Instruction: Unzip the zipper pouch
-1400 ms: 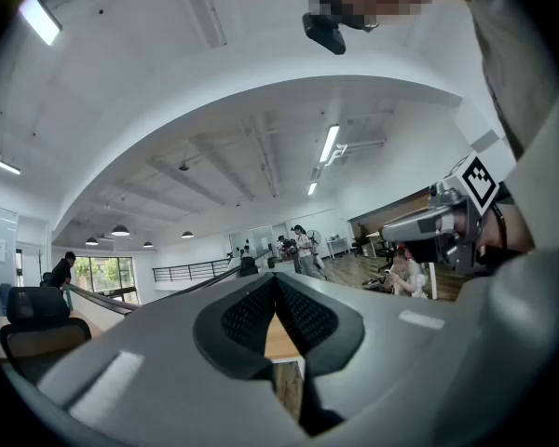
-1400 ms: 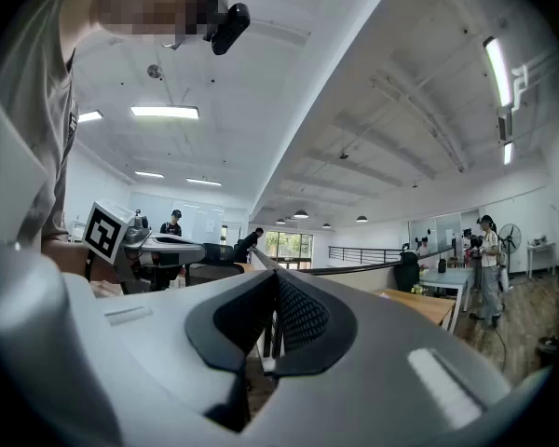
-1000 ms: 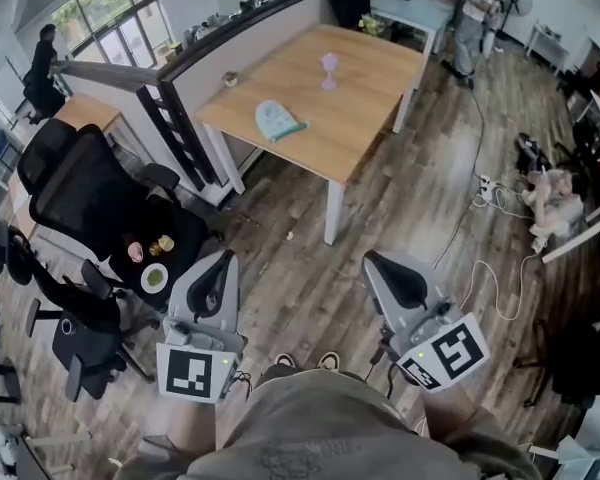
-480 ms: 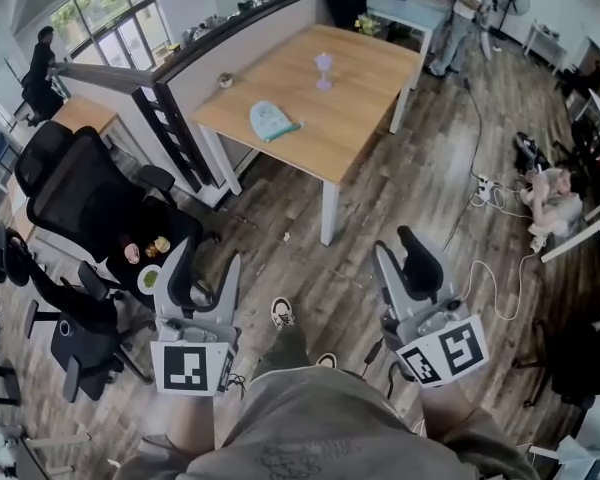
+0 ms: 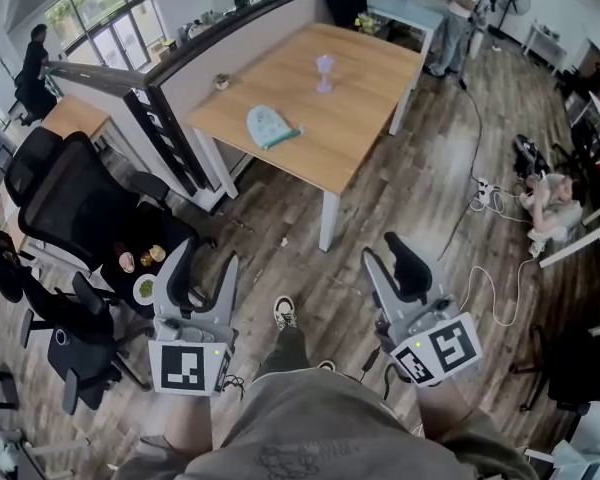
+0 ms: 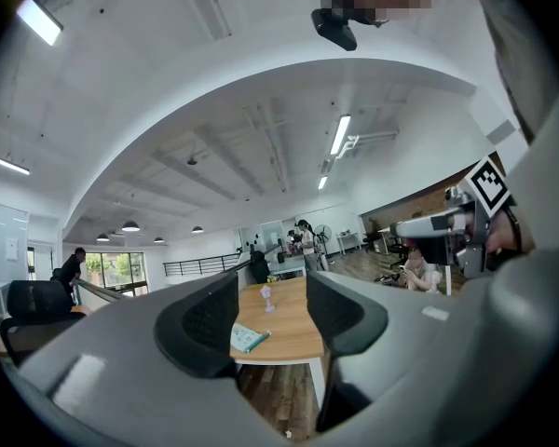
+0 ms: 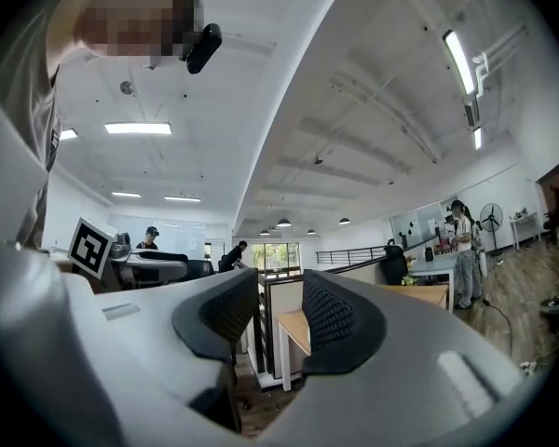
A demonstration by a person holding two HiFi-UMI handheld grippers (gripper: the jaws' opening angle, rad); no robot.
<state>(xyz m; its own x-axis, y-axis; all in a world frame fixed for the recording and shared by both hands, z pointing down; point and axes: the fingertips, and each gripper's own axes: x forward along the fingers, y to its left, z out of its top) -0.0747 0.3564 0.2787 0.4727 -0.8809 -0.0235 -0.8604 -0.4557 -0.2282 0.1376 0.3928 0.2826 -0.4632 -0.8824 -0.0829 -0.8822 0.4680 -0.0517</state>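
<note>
The zipper pouch (image 5: 267, 126), pale blue-green, lies flat on the wooden table (image 5: 360, 118) some way ahead of me. It also shows between the jaws in the left gripper view, pouch (image 6: 249, 339), small and distant. A small purple goblet-like thing (image 5: 325, 71) stands behind it on the table. My left gripper (image 5: 202, 273) (image 6: 272, 319) is held low over the floor with its jaws apart and closing a little, nothing between them. My right gripper (image 5: 392, 263) (image 7: 281, 319) is open and empty beside it.
Black office chairs (image 5: 70, 198) and a low black stand with cups (image 5: 145, 260) are at my left. A grey partition (image 5: 220, 48) borders the table. Cables (image 5: 490, 288) trail over the wooden floor on the right, near a seated person (image 5: 552, 198). My shoe (image 5: 285, 313) is forward.
Both grippers were shut a second ago and now stand open. One foot has stepped forward and the table has come slightly nearer.
</note>
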